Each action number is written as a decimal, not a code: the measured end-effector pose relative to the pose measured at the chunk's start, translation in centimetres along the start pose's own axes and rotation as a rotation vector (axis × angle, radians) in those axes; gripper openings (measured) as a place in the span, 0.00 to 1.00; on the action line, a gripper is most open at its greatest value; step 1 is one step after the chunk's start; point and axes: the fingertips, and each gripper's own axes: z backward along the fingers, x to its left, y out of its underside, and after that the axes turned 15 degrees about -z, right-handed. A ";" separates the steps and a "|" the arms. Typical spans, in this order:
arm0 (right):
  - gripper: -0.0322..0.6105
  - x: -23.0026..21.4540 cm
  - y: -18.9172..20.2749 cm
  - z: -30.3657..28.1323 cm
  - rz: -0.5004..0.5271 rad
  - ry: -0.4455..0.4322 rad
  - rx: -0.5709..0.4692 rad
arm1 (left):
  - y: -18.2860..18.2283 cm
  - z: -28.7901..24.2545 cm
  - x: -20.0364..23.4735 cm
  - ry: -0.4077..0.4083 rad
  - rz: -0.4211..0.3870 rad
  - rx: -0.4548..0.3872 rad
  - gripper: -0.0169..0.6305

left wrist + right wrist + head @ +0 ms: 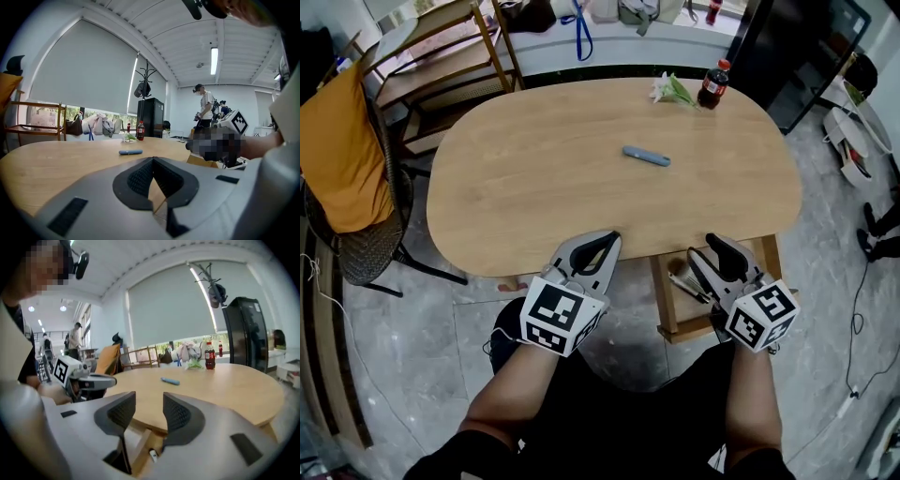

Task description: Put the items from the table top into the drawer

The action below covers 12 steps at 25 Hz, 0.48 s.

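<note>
At the near edge of the oval wooden table (534, 178), beside the open drawer (666, 305), we hold our left gripper (614, 235) clenched empty and our right gripper (700, 247) released, empty, the cola bottle (713, 84) far off, the blue pen (646, 156) lying mid-table.

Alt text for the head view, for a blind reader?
From above, a person holds a shut left hand-held gripper and an open, empty right hand-held gripper at the near edge of an oval wooden table. A blue pen-like item lies mid-table, a cola bottle and a flower at the far edge; a drawer stands open under the near edge.
</note>
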 end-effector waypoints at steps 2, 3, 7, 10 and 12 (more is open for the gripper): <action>0.24 0.4 -1.6 0.8 -0.042 -0.010 -0.104 | 0.0 0.2 0.4 -0.009 0.000 0.000 0.03; 0.16 0.5 -2.1 1.0 -0.041 -0.009 -0.140 | 0.0 0.2 0.5 -0.012 -0.001 -0.001 0.03; 0.06 0.8 -3.0 0.3 0.034 -0.001 -0.159 | 0.1 0.4 1.4 -0.028 -0.003 -0.002 0.03; 0.06 1.0 -3.3 -1.5 0.144 0.026 -0.102 | 0.2 0.8 1.9 -0.043 -0.017 0.001 0.03; 0.06 0.9 -3.6 -3.2 0.247 0.057 -0.047 | 0.4 1.1 2.2 -0.050 -0.025 0.004 0.03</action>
